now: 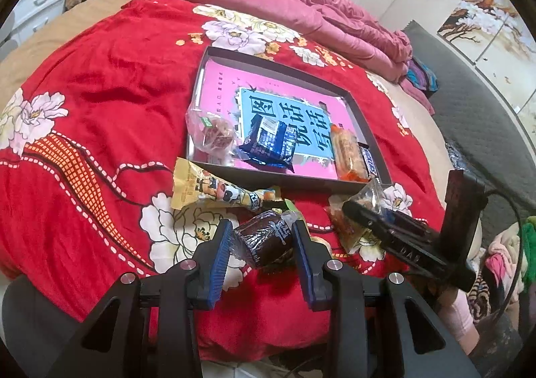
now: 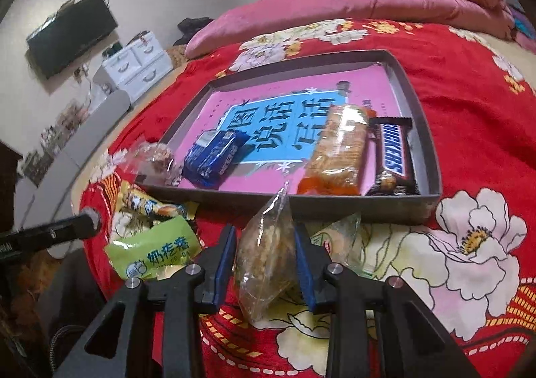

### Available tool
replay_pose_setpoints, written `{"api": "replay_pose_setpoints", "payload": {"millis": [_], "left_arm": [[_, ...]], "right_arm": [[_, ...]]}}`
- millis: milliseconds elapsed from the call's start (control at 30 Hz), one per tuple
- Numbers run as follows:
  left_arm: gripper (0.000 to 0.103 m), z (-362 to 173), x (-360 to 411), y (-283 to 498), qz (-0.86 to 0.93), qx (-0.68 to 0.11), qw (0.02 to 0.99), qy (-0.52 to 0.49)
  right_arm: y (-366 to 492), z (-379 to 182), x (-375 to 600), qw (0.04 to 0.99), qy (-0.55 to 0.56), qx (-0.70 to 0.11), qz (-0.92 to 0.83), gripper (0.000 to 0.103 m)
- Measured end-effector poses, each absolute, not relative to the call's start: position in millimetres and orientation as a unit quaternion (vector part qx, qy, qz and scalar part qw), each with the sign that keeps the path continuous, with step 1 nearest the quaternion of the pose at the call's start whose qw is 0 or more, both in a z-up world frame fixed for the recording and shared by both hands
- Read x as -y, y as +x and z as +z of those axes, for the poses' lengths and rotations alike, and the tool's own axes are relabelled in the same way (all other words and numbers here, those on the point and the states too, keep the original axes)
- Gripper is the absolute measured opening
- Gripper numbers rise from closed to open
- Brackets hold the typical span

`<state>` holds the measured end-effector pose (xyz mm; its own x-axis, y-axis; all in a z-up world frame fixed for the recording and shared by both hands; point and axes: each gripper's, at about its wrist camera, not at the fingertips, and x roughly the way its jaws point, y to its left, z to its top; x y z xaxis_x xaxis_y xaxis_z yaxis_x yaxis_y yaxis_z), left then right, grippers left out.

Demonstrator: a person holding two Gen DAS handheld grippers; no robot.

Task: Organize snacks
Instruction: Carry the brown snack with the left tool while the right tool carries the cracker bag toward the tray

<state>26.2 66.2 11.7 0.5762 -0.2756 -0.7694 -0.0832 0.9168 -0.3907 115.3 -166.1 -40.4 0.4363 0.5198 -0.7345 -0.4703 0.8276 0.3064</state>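
Left wrist: my left hand-held gripper [image 1: 261, 245] is clamped on a dark brown wrapped cake [image 1: 264, 242], just above the red floral bedspread [image 1: 100, 103], short of the grey tray [image 1: 361, 116]. I'd call this the pick-up step; next the cake has to clear the near wall and go down in a free patch between the blue biscuit pack [image 1: 269, 145] and the orange cracker pack [image 1: 348, 153]. Right wrist: my right hand-held gripper [image 2: 264, 259] has its jaws narrowly apart, pads pressing a clear bag of pale snacks [image 2: 264, 260] standing just before the tray [image 2: 432, 156]. The green packet [image 2: 155, 252] lies loose on the bed. The Snickers bar [image 2: 393, 153] is already in the tray.
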Motion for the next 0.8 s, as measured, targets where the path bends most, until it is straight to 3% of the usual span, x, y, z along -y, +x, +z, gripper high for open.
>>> {"api": "replay_pose_setpoints", "payload": {"millis": [367,800], "left_arm": [[0.038,14.9,-64.3,31.3,-0.058,-0.454,0.867,-0.197],[0.037,21.4,-64.2,50.9,-0.054,-0.441,0.874,-0.197]], "right_arm": [[110.3,-44.3,149.9,0.849,-0.022,-0.442,0.29,0.035],[113.6,-12.1,175.2,0.862,0.064,-0.4,0.306,0.033]]}}
